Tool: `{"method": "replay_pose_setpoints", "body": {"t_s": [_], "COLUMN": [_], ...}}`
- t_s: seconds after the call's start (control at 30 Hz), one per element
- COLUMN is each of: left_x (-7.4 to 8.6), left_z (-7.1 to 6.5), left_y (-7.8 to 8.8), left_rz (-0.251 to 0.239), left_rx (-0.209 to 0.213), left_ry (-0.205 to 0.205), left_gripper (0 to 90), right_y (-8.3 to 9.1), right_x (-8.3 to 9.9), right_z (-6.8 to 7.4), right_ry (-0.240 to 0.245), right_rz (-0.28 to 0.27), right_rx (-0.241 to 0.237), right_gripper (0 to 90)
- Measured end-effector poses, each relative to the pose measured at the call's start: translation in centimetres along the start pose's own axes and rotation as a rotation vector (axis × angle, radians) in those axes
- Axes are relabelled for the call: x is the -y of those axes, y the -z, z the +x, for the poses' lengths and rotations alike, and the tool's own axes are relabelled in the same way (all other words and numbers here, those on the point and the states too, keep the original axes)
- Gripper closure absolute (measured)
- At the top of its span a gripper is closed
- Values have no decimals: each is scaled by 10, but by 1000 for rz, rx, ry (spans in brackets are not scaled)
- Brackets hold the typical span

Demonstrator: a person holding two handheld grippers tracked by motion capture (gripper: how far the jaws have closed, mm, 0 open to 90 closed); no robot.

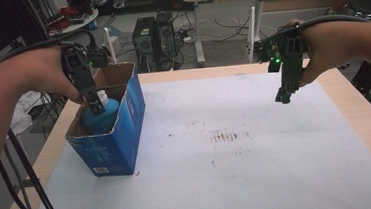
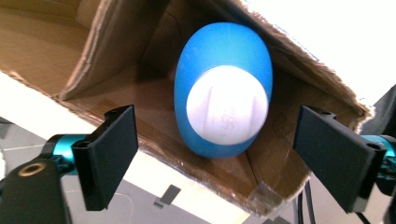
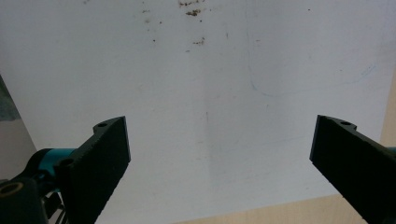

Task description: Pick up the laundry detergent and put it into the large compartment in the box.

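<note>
Left gripper (image 2: 215,154) is hanging spread over the bottle (image 2: 223,88) in the box (image 1: 124,119), gripping nothing. Bottle looking smooth, likely slippery; best pinched at the cap (image 2: 227,105). Right gripper (image 3: 219,163) is idling spread.

High view set above the table (image 1: 257,144) looking forward and down, left gripper view held close over the carton (image 2: 116,42), also seen from above, right gripper view aimed at the white sheet (image 3: 196,93).

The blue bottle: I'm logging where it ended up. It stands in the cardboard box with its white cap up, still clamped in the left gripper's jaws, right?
Not clamped. In the left gripper view the left gripper has its jaws wide apart, clear of the blue bottle. It does stand in the cardboard box, white cap up.
</note>
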State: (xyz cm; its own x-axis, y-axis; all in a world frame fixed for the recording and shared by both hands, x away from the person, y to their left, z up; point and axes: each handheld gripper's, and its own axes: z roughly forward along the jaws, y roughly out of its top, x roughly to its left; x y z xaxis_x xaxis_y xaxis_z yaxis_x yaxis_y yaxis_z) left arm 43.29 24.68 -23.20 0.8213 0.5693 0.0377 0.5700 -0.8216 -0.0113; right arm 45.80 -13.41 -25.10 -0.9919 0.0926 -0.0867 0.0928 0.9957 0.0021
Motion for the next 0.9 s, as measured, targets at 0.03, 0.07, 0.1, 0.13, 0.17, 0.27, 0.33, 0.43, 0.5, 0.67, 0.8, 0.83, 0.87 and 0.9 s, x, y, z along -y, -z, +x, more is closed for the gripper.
{"method": "replay_pose_setpoints", "body": {"t_s": [0.03,0.07,0.1,0.13,0.17,0.27,0.33,0.43,0.5,0.67,0.8,0.83,0.87,0.9], "left_x": [-1,-2,-2,-4,-5,-7,-11,-18,-22,-35,-43,-45,-48,-48], "left_z": [-1,-3,-3,-6,-9,-13,-19,-28,-33,-46,-55,-57,-60,-60], "left_y": [3,6,6,11,13,19,25,30,33,38,42,42,43,43], "left_rz": [6,17,17,25,24,8,1,-16,-19,-31,-63,-73,-77,-77], "left_rx": [-7,-20,-20,-35,-36,-33,-25,-28,-19,-28,-26,-29,-34,-34], "left_ry": [-12,-32,-32,-53,-62,-78,-109,-144,-167,-232,-275,-288,-302,-302], "left_gripper": [118,118,113,113,99,99,98,71,70,56,29,26,16,16], "right_y": [0,0,0,0,-1,-1,-2,-2,-1,0,-1,-2,-3,-3], "right_x": [0,0,0,0,0,1,2,3,4,7,10,11,11,11], "right_z": [0,0,0,0,0,0,1,0,1,2,4,4,4,4], "right_ry": [0,0,0,1,5,-3,-6,-2,-6,-8,-16,-15,-15,-15], "right_rz": [1,0,0,-1,-4,-2,-3,-3,-4,-8,-9,-11,-10,-10], "right_rx": [-1,-1,-1,-2,-1,-2,-1,-2,-3,1,-2,-3,-6,-6], "right_gripper": [41,40,40,41,41,41,41,41,41,41,41,41,41,41]}}
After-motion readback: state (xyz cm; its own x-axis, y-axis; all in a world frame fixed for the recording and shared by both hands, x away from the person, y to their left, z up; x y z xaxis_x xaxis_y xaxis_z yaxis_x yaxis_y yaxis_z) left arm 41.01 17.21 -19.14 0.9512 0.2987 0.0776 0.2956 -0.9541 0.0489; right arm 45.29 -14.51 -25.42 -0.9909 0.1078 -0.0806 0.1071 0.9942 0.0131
